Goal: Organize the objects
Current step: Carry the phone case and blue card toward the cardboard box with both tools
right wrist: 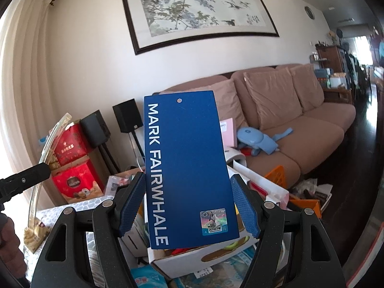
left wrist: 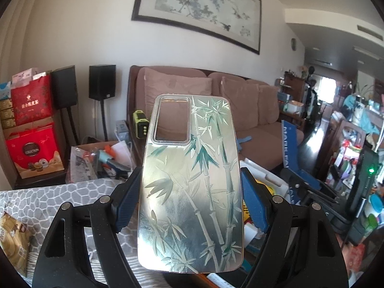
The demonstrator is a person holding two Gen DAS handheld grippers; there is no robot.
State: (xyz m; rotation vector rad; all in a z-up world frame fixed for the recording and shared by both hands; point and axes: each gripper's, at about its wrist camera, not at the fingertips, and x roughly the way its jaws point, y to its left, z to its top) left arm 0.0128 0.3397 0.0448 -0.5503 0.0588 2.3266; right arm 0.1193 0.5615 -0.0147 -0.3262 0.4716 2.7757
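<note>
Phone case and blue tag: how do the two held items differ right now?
The phone case in the left tool is glossy, printed with green bamboo, and has a camera cutout near its top. The blue tag in the right tool is matte, reads MARK FAIRWHALE in white, and has a small punched hole and a corner sticker. Both are flat, upright, and pinched by their side edges.

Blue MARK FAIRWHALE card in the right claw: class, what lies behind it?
Behind the blue card are a pink sofa, a pink box and a white carton below. The card covers the sofa's left end and part of the clutter.
</note>
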